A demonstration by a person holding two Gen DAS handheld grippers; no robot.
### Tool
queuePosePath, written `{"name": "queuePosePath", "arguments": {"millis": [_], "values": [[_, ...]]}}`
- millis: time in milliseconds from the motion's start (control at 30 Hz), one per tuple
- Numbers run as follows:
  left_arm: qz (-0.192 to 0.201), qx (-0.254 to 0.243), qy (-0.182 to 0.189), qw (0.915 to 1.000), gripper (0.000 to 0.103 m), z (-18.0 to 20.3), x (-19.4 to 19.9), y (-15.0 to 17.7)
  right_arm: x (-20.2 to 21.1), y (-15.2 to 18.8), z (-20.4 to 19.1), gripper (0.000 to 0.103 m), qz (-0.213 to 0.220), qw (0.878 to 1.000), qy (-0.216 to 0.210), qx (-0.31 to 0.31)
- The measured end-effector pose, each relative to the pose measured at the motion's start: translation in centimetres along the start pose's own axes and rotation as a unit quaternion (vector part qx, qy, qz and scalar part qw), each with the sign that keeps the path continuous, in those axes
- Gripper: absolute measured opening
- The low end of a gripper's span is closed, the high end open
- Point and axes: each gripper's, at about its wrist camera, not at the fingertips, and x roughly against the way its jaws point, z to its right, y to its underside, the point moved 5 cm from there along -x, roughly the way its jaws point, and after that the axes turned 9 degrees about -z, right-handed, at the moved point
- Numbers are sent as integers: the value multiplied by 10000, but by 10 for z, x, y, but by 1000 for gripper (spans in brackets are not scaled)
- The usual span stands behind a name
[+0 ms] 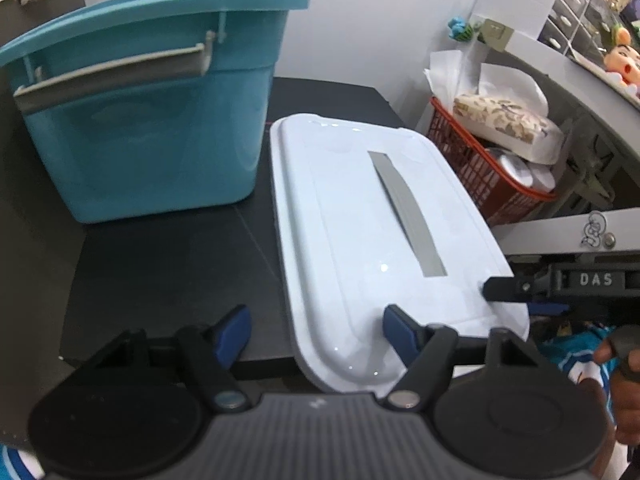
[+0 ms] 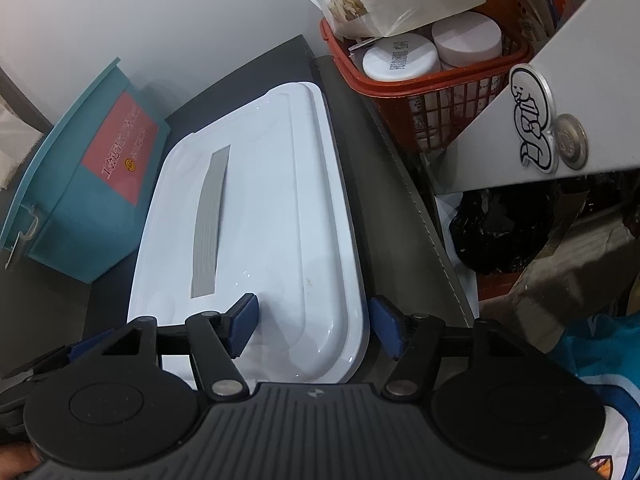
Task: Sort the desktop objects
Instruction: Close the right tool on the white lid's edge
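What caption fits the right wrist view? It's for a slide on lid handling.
Open right gripper straddles the white lid's near right edge, beside the teal bin and red basket.

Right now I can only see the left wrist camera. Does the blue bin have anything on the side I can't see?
Observer: Yes. The right wrist view shows a red label with gold writing on the blue bin.
Operator: What's in the red basket under the tissue pack?
Observer: White round-lidded jars, at least two, stand inside it.
Operator: Is the right tool holding the white lid?
Observer: Not gripping. It is open, with one finger above the lid's top and the other outside its edge, over a grey mat.
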Motion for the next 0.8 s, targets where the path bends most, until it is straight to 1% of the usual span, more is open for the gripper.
{"name": "queuePosePath", "arguments": {"millis": [67,100,133,333,467,533,600,633,700,800], "values": [[-2,-46,93,9999,67,3,0,0,0,0,0,67,1,10000,0,0],[-5,-62,163,9998,62,4,0,-1,0,-1,0,67,3,10000,-1,2],[-8,-80,215,9997,60,6,0,-1,-1,-1,0,67,7,10000,0,5],[21,-114,207,9997,60,8,2,0,-3,-3,-2,67,37,10000,2,20],[21,-121,216,9997,60,9,2,1,-5,-5,0,69,51,10000,-73,-36],[17,-115,232,9997,60,9,2,1,-8,-5,0,73,36,9999,-143,-63],[19,-107,238,9997,60,9,3,1,-11,-4,-1,82,-2,9997,-219,-81],[10,-123,262,9996,59,9,3,1,-13,-4,-1,84,-20,9996,-264,-108],[-26,-195,357,9992,56,8,3,0,-17,-3,-2,91,-80,9994,-317,-114],[-10,-354,279,9990,56,14,2,2,-23,0,-4,95,-160,9995,-277,-58]]}}
